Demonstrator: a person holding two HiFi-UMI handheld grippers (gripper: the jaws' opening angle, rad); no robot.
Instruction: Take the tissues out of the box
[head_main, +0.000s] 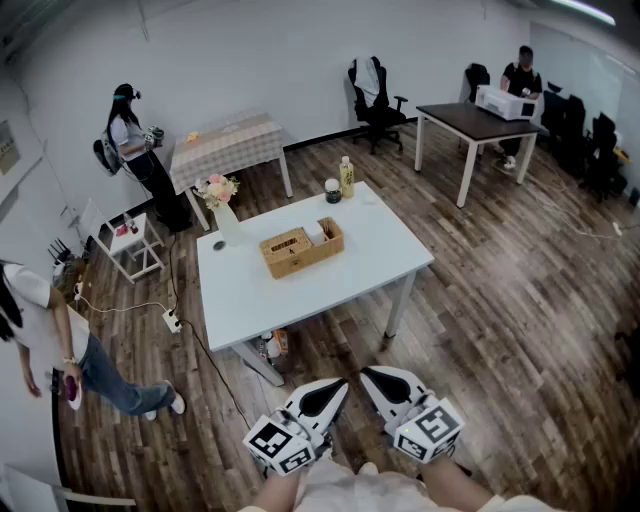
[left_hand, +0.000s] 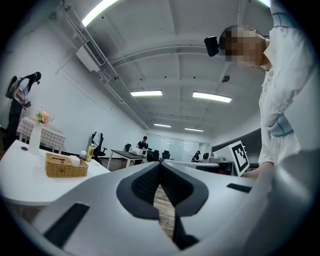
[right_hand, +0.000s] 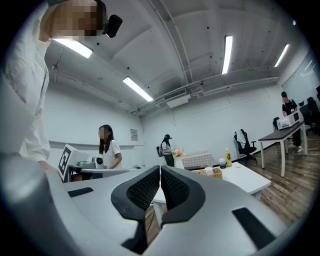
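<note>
A wicker box (head_main: 301, 248) with a white tissue (head_main: 316, 232) showing in it stands in the middle of the white table (head_main: 330, 285). The same box (left_hand: 65, 166) appears at the left in the left gripper view, and small and distant (right_hand: 214, 173) in the right gripper view. Both grippers are held low near my body, well short of the table. My left gripper (head_main: 343, 383) is shut with nothing in it, pads (left_hand: 150, 182) together. My right gripper (head_main: 366, 373) is shut and empty too, its pads (right_hand: 170, 188) touching.
On the table stand a vase of flowers (head_main: 222, 205), a yellow bottle (head_main: 347, 177) and a dark jar (head_main: 332, 190). A checkered table (head_main: 228, 145), a dark desk (head_main: 475, 118) and office chairs lie beyond. Three people stand around the room. A power strip (head_main: 171, 320) lies on the wood floor.
</note>
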